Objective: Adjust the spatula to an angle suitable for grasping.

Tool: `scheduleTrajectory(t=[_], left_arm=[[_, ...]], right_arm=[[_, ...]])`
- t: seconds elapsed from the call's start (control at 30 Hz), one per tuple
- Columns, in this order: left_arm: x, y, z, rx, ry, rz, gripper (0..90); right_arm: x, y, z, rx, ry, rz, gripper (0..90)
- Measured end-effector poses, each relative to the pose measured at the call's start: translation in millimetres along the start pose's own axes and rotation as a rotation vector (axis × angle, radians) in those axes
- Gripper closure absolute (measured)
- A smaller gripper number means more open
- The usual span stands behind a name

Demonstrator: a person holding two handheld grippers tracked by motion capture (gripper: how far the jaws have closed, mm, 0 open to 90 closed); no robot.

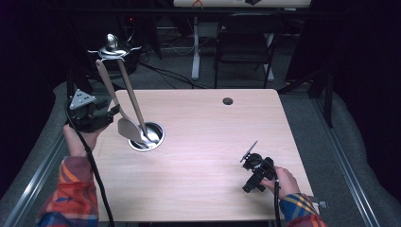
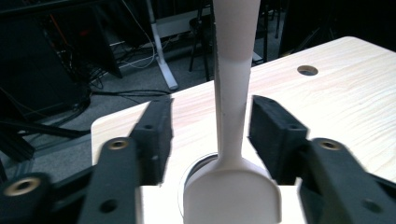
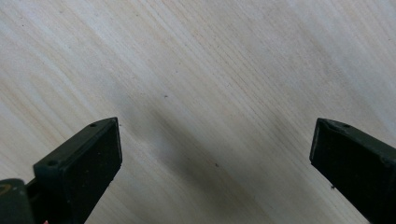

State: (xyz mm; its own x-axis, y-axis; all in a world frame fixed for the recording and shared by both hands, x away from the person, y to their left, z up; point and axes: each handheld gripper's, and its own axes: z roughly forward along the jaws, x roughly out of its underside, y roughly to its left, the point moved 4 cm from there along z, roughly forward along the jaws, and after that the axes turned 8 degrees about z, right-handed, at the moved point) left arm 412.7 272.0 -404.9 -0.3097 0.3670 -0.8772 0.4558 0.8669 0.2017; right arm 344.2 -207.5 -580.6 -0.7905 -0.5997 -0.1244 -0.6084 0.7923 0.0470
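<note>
A pale spatula (image 1: 124,124) leans in a round metal cup (image 1: 156,128) set at the left of the wooden table (image 1: 208,142), blade down. A second long wooden handle (image 1: 131,97) stands beside it in the cup. My left gripper (image 1: 115,109) is level at the spatula's lower neck. In the left gripper view the spatula's neck (image 2: 232,116) rises between the jaws, with a gap on each side, so the left gripper (image 2: 215,135) is open. My right gripper (image 1: 255,165) hovers low at the table's front right. Its jaws stand wide apart, and the right gripper (image 3: 215,154) has bare wood between them.
A cable hole (image 1: 228,100) sits near the table's far edge. Beyond it stand a black chair (image 1: 246,42) and a desk leg (image 1: 195,56). A shiny metal fixture (image 1: 112,47) rises off the far left corner, near the handles' tops.
</note>
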Motion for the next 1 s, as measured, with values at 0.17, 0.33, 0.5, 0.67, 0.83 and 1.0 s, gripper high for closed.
scheduleTrajectory(t=[0.17,0.33,0.5,0.67,0.83,1.0], left_arm=[[-2.5,-3.0,-5.5,0.013,0.011,-0.003,32.2],[-3.3,-6.1,-11.3,0.012,0.039,-0.004,21.9],[-2.9,-9.9,-17.4,0.018,0.068,-0.008,14.7],[0.8,-15.5,-24.0,0.006,0.094,-0.007,10.2],[11.4,-22.6,-25.5,-0.030,0.087,-0.035,6.4],[32.0,-38.1,-19.7,-0.026,0.138,-0.025,3.1]], right_arm=[[0.2,-0.6,-1.0,0.002,0.002,-0.007,1.9],[0.7,-0.6,-0.8,-0.001,-0.005,0.000,1.9],[0.9,-1.1,-2.0,0.004,-0.007,0.001,1.9],[1.4,-1.5,-3.1,0.005,-0.003,0.003,1.9],[1.7,-2.1,-4.7,0.006,-0.001,-0.003,1.9],[2.0,-1.7,-4.6,0.007,-0.012,0.003,1.9]])
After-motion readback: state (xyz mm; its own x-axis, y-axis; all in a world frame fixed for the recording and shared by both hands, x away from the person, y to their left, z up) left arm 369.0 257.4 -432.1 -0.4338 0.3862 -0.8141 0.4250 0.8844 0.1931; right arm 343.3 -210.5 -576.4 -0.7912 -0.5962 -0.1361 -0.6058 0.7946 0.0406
